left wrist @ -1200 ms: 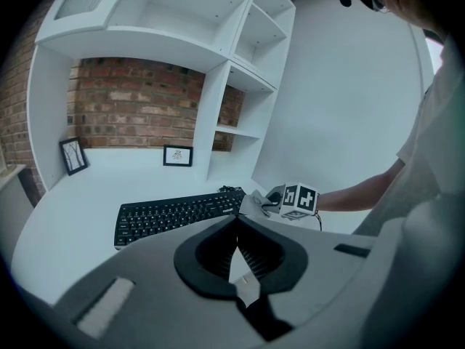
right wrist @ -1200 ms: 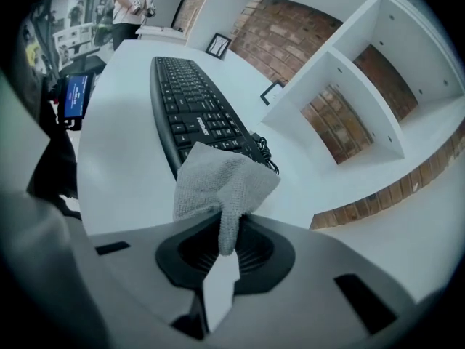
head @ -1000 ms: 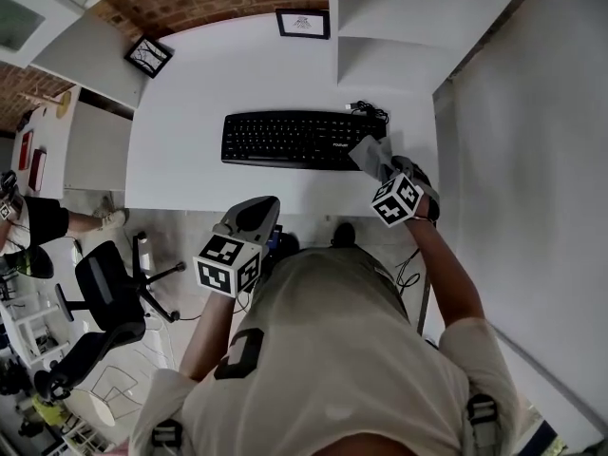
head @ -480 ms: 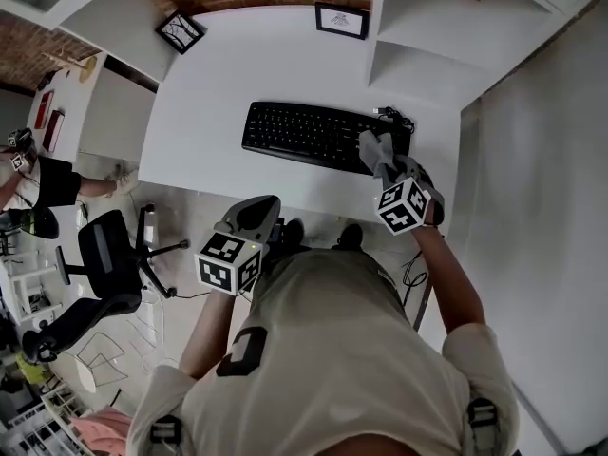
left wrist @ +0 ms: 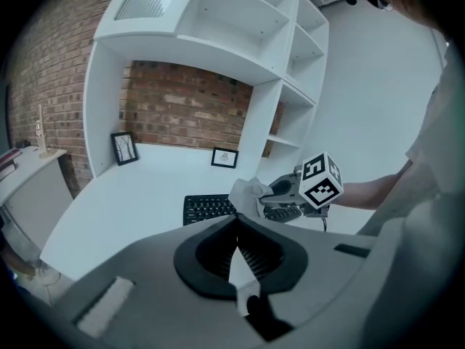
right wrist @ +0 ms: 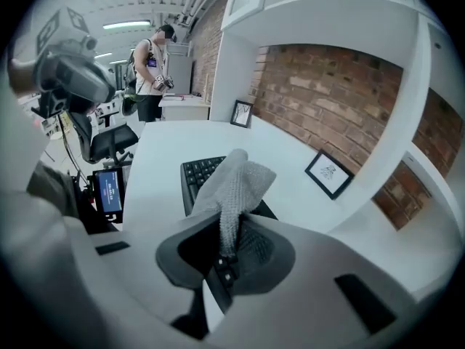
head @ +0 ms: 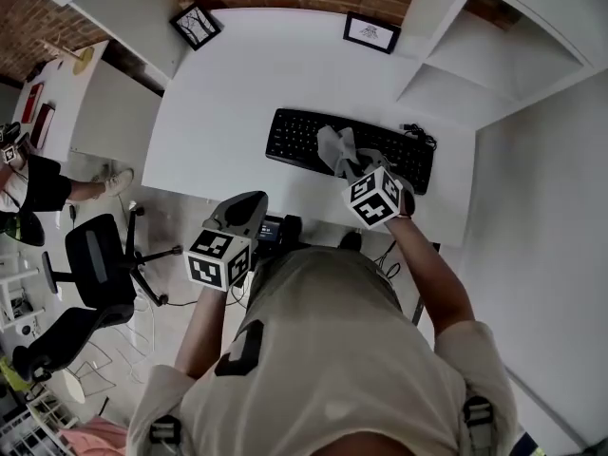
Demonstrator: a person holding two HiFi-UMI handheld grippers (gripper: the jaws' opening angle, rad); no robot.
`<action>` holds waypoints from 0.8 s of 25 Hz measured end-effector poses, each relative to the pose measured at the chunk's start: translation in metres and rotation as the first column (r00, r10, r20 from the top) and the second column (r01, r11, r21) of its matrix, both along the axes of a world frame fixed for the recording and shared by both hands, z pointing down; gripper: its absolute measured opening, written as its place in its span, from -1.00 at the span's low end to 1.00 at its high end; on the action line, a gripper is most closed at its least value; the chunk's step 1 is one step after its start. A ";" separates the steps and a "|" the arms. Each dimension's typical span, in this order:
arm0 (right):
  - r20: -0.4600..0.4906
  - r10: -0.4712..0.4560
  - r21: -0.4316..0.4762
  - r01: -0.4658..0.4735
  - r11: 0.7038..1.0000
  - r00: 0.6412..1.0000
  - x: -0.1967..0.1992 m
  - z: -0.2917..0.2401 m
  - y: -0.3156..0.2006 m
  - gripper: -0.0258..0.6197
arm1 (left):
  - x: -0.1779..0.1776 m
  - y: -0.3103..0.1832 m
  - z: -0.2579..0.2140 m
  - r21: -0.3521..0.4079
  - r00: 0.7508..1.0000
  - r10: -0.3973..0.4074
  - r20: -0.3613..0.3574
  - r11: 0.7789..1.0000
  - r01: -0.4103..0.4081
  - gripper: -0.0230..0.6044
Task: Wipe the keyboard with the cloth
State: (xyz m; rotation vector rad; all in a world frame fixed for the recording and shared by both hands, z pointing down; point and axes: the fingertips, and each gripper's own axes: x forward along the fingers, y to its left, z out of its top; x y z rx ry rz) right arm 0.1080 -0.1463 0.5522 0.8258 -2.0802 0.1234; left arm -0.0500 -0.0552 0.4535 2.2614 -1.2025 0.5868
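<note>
1. Nearest the body, the left gripper [head: 249, 207] is held off the front edge of the desk [head: 228, 93], with its jaws brought together on nothing. The keyboard [head: 299, 133] is thus left unsteadied, and it could be shoved across the smooth desk by a firm stroke.
2. Further out, the right gripper [head: 358, 166] is clamped on the cloth [head: 332, 145], which is pinched at one end only while the rest stands loose beyond the jaws. If the cloth is snagged between keys, it could be pulled from the pinch. If too little of it is kept under the jaws, the hard tips could be dragged over the keys and some pressed or scratched.
3. The cloth is held over the middle of the keyboard, which lies across the desk. Whether contact is made cannot be told, so a pass could be carried out in air and the keys left unwiped.
4. At the keyboard's far right corner, the bundled cable [head: 418, 131] could be caught by a stroke run too far right.
5. The small picture frame [head: 372, 32] at the back stands well apart, so little risk is judged there.
</note>
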 end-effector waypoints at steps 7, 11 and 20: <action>-0.021 0.005 -0.022 -0.005 1.000 1.000 -0.088 0.009 -0.035 -0.85 | -0.068 -0.022 0.007 -0.003 0.998 -0.028 -0.053 1.000 0.028 -0.91; -0.046 0.009 -0.021 -0.010 1.000 0.999 -0.127 0.019 -0.057 -0.85 | -0.092 -0.024 0.016 -0.024 0.997 -0.029 -0.069 0.999 0.027 -0.91; -0.095 0.021 -0.048 -0.025 0.999 0.995 -0.173 0.047 -0.083 -0.85 | -0.136 -0.028 0.024 -0.053 0.995 -0.061 -0.078 0.997 0.057 -0.91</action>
